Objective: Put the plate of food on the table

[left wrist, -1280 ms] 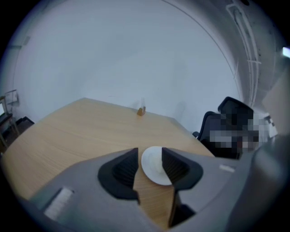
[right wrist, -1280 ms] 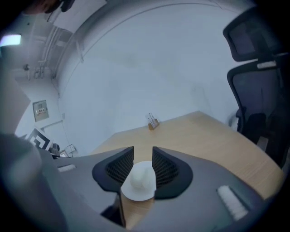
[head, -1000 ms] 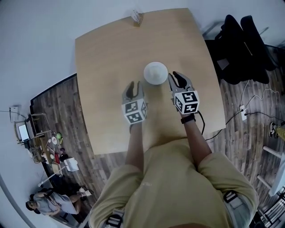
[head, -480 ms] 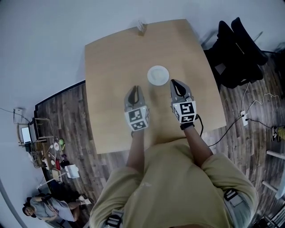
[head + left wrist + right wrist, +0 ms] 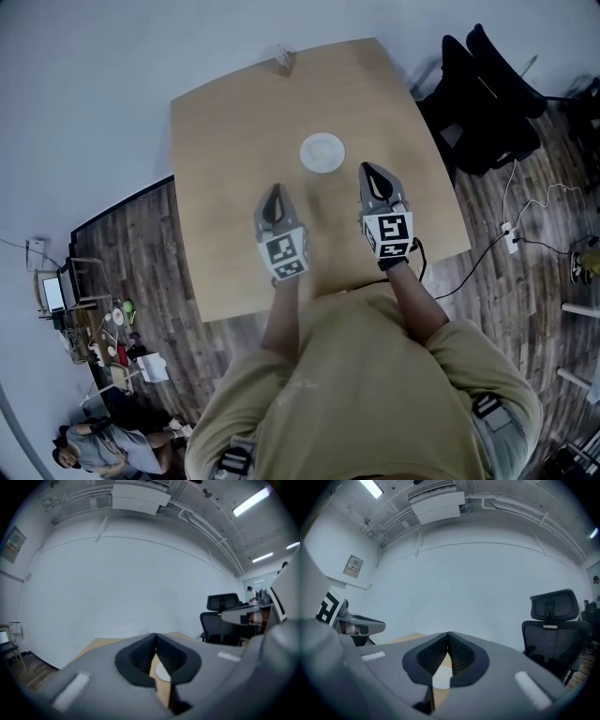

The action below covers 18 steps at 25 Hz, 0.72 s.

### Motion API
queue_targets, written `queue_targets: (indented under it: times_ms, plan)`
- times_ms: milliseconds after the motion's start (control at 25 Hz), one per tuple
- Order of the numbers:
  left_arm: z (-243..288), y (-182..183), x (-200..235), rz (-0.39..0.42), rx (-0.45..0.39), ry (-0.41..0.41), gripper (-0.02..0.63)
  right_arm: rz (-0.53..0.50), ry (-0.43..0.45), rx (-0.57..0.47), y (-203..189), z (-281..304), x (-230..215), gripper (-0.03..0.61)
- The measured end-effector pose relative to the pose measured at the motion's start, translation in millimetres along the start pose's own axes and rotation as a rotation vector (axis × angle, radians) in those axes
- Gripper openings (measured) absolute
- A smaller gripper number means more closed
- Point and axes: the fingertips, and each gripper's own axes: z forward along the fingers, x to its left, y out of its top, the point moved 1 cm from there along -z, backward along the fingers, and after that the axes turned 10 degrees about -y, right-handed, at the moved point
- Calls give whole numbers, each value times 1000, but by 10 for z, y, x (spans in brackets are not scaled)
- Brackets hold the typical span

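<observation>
One table (image 5: 225, 141) fills the head view. Both grippers have drawn back toward the person since a second ago, the left gripper (image 5: 275, 188) now at the plate's 7 o'clock and the right gripper (image 5: 367, 170) at 5 o'clock, each with jaws clenched on nothing. The plate (image 5: 322, 152) rests alone near the table's middle, clear of both, so the placing looks done.

Plate (image 5: 322, 153) on table (image 5: 225, 141), near middle. Left gripper (image 5: 275, 190) and right gripper (image 5: 368, 169) above table, just in front of plate, not touching. Chair (image 5: 478, 103) right of table.
</observation>
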Motion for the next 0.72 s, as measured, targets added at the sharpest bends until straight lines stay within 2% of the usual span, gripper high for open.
queue_targets:
  times_ms: [400, 720]
  plan:
    - [113, 8, -99, -33, -18, -42, 2, -3, -12, 26, -81, 29, -48, 5]
    - [553, -124, -131, -67, 10, -81, 2, -9, -13, 63, -221, 375, -202, 5]
